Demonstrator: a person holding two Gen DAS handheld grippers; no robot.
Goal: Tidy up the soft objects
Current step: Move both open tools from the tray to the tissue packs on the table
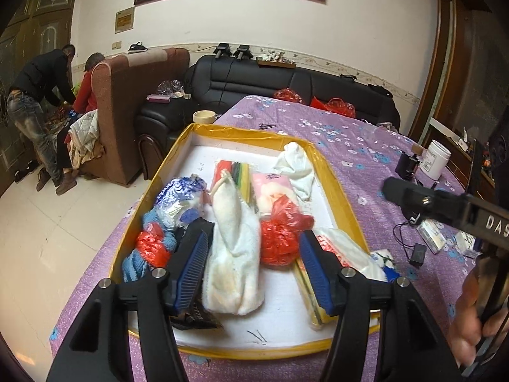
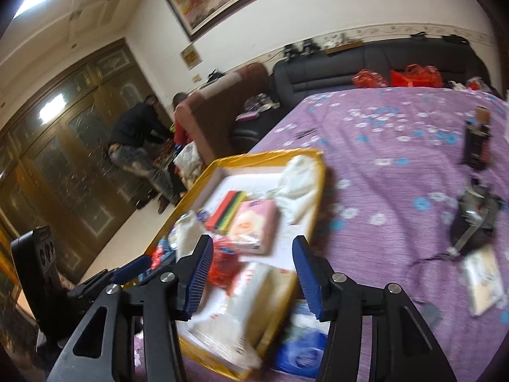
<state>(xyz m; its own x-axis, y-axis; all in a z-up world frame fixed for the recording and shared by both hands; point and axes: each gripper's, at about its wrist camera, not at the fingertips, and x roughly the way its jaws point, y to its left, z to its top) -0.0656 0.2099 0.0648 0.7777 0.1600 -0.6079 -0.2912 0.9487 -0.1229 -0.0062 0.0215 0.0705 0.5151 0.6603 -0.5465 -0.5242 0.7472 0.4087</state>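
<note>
A yellow-rimmed white tray [image 1: 241,132] on the table holds the soft things. A rolled white towel [image 1: 235,254] lies between the fingers of my left gripper [image 1: 253,234], which stands open with its pads clear of the towel. Beside the towel sit a red plastic bag [image 1: 283,235], a blue cloth [image 1: 136,264], a pink tissue pack [image 1: 270,191] and a white cloth [image 1: 296,165]. My right gripper [image 2: 253,242] hovers open over the tray's near corner [image 2: 203,347], above a plastic-wrapped white pack [image 2: 251,302], holding nothing. The right wrist view is blurred.
A purple flowered cloth [image 1: 366,159] covers the table. A white jar [image 1: 437,159], black devices and a cable [image 1: 413,251] lie to the right of the tray. A blue pack [image 2: 302,350] lies outside it. Black sofa [image 1: 254,76] behind; two people [image 1: 47,102] far left.
</note>
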